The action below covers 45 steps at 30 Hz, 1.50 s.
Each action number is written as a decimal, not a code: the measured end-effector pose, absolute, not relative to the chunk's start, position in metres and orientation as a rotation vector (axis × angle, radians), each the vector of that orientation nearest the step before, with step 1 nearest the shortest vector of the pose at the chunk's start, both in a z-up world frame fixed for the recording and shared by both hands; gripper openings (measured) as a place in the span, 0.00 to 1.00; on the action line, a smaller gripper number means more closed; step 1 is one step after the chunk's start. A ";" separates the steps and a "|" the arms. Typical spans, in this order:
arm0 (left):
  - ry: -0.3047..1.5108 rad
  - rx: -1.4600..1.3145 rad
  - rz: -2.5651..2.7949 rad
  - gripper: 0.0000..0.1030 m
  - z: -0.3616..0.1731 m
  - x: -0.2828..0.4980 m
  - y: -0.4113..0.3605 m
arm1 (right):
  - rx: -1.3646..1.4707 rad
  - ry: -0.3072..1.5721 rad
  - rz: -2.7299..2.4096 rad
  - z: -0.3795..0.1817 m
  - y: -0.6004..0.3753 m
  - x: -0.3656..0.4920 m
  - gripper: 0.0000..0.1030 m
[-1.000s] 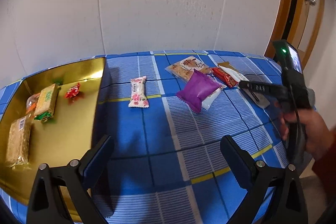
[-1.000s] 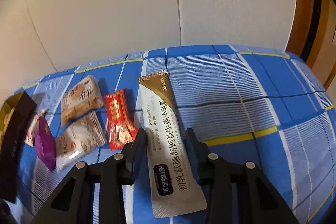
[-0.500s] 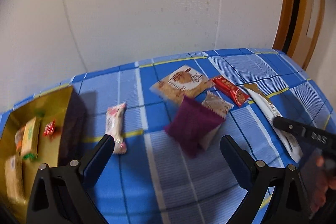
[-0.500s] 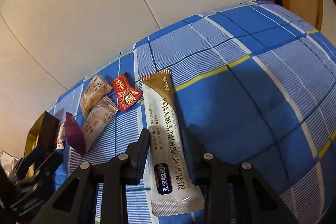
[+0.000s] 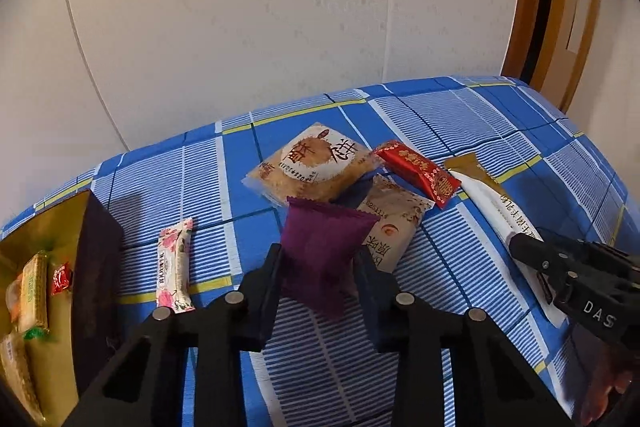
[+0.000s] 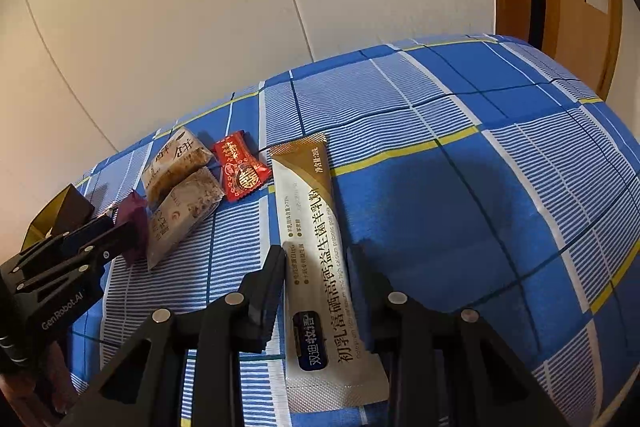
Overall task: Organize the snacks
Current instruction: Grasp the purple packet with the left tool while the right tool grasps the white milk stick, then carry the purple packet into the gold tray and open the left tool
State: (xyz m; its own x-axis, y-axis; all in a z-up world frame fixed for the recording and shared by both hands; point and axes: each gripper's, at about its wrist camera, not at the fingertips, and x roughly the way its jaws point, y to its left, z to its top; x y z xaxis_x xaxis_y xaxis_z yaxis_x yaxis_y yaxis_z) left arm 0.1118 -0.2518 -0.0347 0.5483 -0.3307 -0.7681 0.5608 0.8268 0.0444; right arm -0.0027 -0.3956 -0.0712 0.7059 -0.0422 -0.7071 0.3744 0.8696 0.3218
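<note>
Left gripper (image 5: 318,267): its fingers are closing on the purple packet (image 5: 324,251), one finger at each side, pads right up against the wrapper.
Purple packet: on the blue checked table (image 5: 500,115), partly overlapping a beige snack pack (image 5: 394,227).
Right gripper (image 6: 316,291): fingers drawn in narrow around the long white and gold sachet (image 6: 316,251), hugging both its edges.
Sachet: flat on the table, gold end pointing away towards the wall.
Nearby snacks: round biscuit pack (image 5: 316,163) and red candy (image 5: 420,173) behind the purple packet; pink floral bar (image 5: 174,267) lies apart to the left.
Gold tray (image 5: 44,215): at the far left, a green-ended bar (image 5: 34,291) and a small red sweet (image 5: 61,277) inside.
</note>
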 end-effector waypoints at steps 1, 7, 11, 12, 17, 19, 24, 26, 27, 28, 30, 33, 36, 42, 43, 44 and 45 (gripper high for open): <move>0.838 0.303 -0.536 0.40 -0.035 0.112 -0.252 | 0.474 0.757 -0.241 -0.071 -0.396 -0.003 0.32; 0.862 0.302 -0.492 0.63 -0.042 0.121 -0.253 | 0.486 0.753 -0.242 -0.072 -0.398 -0.002 0.32; 0.868 0.308 -0.526 0.51 -0.048 0.120 -0.258 | 0.465 0.754 -0.248 -0.072 -0.397 -0.001 0.32; 0.863 0.309 -0.527 0.42 -0.048 0.119 -0.258 | 0.454 0.755 -0.251 -0.072 -0.396 0.000 0.32; 0.843 0.320 -0.522 0.39 -0.047 0.110 -0.255 | 0.421 0.752 -0.263 -0.073 -0.392 0.001 0.32; 0.837 0.313 -0.515 0.39 -0.045 0.106 -0.251 | 0.418 0.750 -0.267 -0.073 -0.392 0.000 0.32; 0.850 0.262 -0.504 0.38 -0.042 0.102 -0.238 | 0.413 0.741 -0.276 -0.074 -0.391 0.000 0.32; 0.854 0.233 -0.503 0.38 -0.040 0.098 -0.231 | 0.403 0.740 -0.280 -0.074 -0.390 0.000 0.32; 0.852 0.228 -0.503 0.38 -0.039 0.096 -0.229 | 0.397 0.740 -0.282 -0.073 -0.389 0.000 0.32; 0.849 0.227 -0.505 0.38 -0.038 0.095 -0.227 | 0.387 0.739 -0.284 -0.073 -0.388 0.001 0.32; 0.841 0.225 -0.512 0.38 -0.036 0.090 -0.221 | 0.368 0.739 -0.289 -0.073 -0.386 0.001 0.32; 0.835 0.197 -0.523 0.38 -0.030 0.085 -0.210 | 0.348 0.735 -0.296 -0.073 -0.383 0.002 0.32; 0.830 0.148 -0.531 0.38 -0.021 0.080 -0.195 | 0.351 0.732 -0.300 -0.073 -0.384 0.002 0.32; 0.790 0.093 -0.546 0.38 0.002 0.073 -0.169 | 0.350 0.728 -0.303 -0.073 -0.383 0.002 0.32; 0.784 0.087 -0.546 0.38 0.005 0.072 -0.163 | 0.353 0.726 -0.302 -0.073 -0.384 0.001 0.32; 0.778 0.080 -0.545 0.38 0.009 0.071 -0.157 | 0.354 0.726 -0.301 -0.073 -0.384 0.001 0.32; 0.773 0.074 -0.542 0.38 0.012 0.071 -0.152 | 0.355 0.725 -0.300 -0.073 -0.384 0.001 0.32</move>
State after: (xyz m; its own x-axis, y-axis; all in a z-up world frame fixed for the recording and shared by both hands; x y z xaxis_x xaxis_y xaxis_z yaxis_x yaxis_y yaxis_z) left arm 0.0706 -0.1516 0.0117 0.5865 -0.4382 -0.6812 0.4911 0.8612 -0.1311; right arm 0.0012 -0.3842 -0.0732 0.7105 -0.1435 -0.6889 0.3855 0.8983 0.2106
